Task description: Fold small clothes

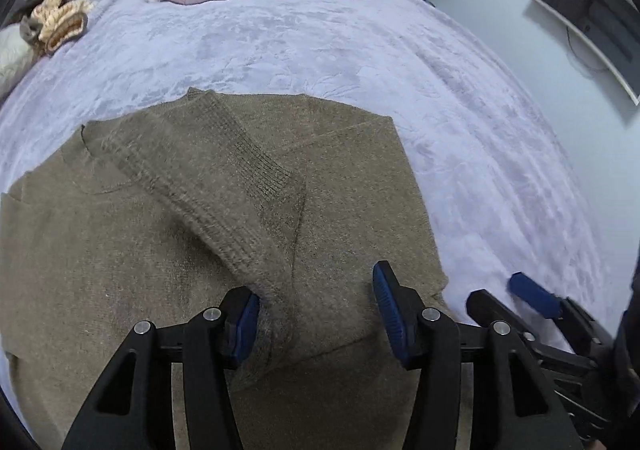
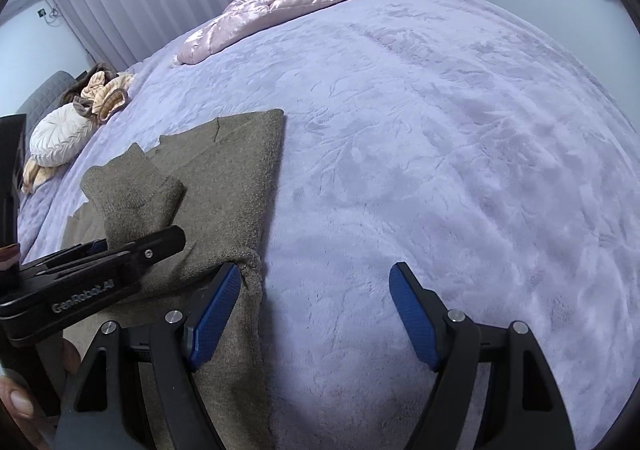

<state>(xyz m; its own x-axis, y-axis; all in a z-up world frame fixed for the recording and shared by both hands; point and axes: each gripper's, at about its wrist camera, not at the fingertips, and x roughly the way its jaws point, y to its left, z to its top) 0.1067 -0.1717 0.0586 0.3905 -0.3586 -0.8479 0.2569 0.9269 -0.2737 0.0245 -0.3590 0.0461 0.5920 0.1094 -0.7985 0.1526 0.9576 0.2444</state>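
Looking down, we see the olive sweater (image 1: 120,250) spread flat on the lavender bed (image 1: 400,69), one sleeve (image 1: 224,177) folded across its body to narrow it. Our left tool (image 1: 316,314) hangs half-open over that sleeve, gripping nothing; our right tool (image 2: 316,314) gapes wide at the sweater's edge, empty.

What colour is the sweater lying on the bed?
The sweater is olive-brown knit, seen best in the left wrist view.

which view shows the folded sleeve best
The left wrist view: the sleeve lies diagonally across the sweater, its whole length and ribbed cuff visible. The right wrist view shows only its cuff end, partly behind the left gripper.
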